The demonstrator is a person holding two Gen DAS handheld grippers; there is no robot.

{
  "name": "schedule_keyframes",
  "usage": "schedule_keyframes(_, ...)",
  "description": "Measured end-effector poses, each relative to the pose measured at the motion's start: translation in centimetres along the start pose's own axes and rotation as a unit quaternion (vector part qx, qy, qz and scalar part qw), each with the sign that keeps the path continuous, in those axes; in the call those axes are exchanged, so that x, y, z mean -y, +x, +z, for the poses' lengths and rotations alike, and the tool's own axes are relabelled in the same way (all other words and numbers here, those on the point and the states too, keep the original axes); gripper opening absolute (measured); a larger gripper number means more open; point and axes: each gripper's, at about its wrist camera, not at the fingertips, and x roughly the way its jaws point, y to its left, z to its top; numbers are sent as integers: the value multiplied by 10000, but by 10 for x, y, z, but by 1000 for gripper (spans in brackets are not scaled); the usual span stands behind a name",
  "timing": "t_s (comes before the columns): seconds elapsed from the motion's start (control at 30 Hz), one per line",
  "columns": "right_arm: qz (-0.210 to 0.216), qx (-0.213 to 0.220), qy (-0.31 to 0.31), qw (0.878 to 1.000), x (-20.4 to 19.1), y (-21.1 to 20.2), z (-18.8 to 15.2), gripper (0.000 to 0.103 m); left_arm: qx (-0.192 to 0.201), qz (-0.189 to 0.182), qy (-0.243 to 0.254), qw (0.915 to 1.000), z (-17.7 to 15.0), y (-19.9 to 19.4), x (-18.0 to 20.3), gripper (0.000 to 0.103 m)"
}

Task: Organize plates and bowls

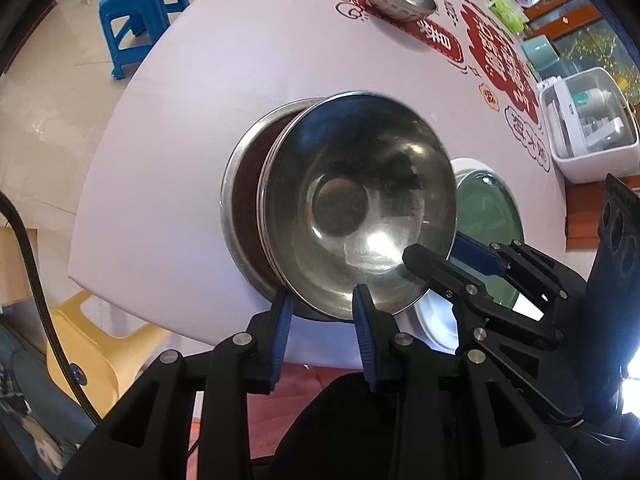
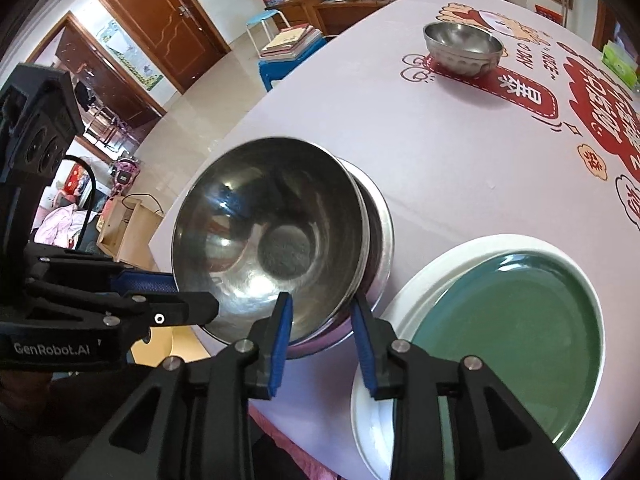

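Resting tilted inside a wider steel basin (image 1: 240, 200), the steel bowl (image 1: 360, 200) is leaning with its mouth tipped toward both cameras, near the front edge of the desk (image 1: 180, 140).

- Left tool (image 1: 322, 312): is pointing steeply down and straddling the bowl's near rim. Its blue pads are standing partly open, with a gap showing on either side of the thin rim. It is probably gripping nothing, though the glare makes a light touch hard to rule out.
- Right tool (image 2: 322, 320): is straddling the same bowl's rim further round, one finger inside and one outside. Its pads are likewise standing partly open and are not pressing on the metal.
- Green plate (image 2: 520, 340): is lying on a white plate (image 2: 420, 280), just beside the basin on the desk.
- Second small steel bowl (image 2: 464, 50): is sitting upright on the red print of the tablecloth, well apart from the others at the far side.
- White storage box (image 1: 592, 132): is standing beyond the desk's edge.
- Blue stool (image 1: 140, 12): is standing on the floor and carrying books.
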Motion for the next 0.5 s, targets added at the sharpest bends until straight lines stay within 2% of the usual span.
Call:
schedule_keyframes(0.23,-185,107,211,9996,-6,2,-3,34,-191,146,408,9989,16,-1,-8,33)
schedule_keyframes(0.5,-364,288,902,9948,-2,-1,-4,40,-46,47,1030,9947,31,-21,-20,34)
